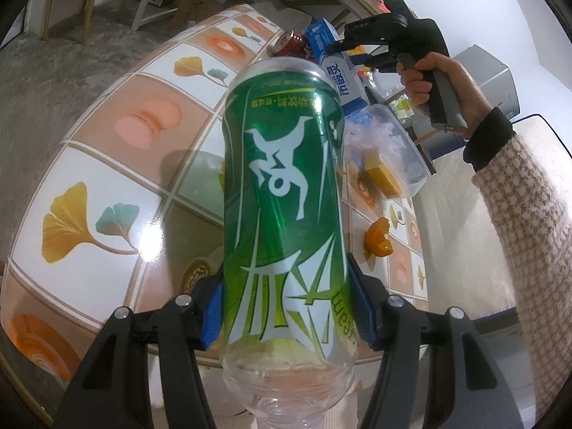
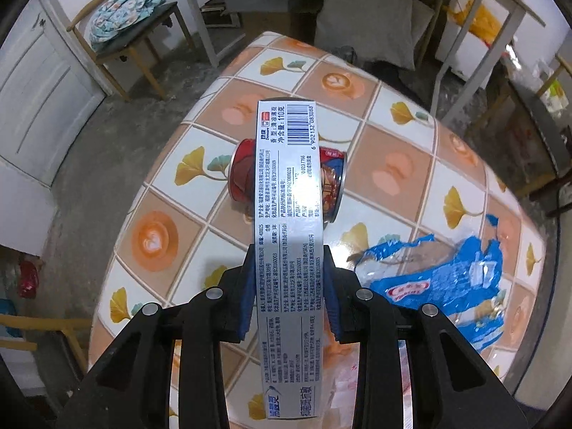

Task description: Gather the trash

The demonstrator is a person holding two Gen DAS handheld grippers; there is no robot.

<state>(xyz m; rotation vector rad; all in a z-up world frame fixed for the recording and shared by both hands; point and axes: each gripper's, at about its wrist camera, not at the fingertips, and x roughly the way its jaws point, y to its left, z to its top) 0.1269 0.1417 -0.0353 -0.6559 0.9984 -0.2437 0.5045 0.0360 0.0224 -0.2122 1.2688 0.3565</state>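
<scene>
Left gripper: I had the left gripper [image 1: 286, 307] angled down over the table, its blue pads [image 1: 213, 312] pressed on both sides of a green-labelled clear plastic bottle [image 1: 284, 193], held lengthwise above the tabletop.

Right gripper: the right gripper [image 2: 287, 286] pointed steeply down, blue pads clamped on a long grey-and-white toothpaste carton [image 2: 287, 221] with a barcode near its far end.

Right hand pose: seen from the left wrist view, a hand [image 1: 447, 82] in a checked sleeve with a dark cuff gripped the grey handle, the carton [image 1: 339, 68] hanging over the far part of the table.

Table: square, covered in a glossy cloth [image 2: 171, 186] printed with ginkgo leaves, macarons and coffee cups.

Counts: I counted two grippers, one bottle, one carton, one red drinks can [image 2: 246, 175] lying on its side under the carton, one torn blue-and-clear plastic wrapper [image 2: 447, 275], one clear plastic tub [image 1: 397, 143], one yellow box [image 1: 382, 175], one piece of orange peel [image 1: 379, 239].

Left view only: tub, yellow box, peel, the person's hand and sleeve.

Right view only: wrapper flat on the cloth, carton print and barcode, a wooden chair [image 2: 118, 32] with folded floral bedding.

Both views: can [image 1: 287, 43], carton, cloth.
</scene>
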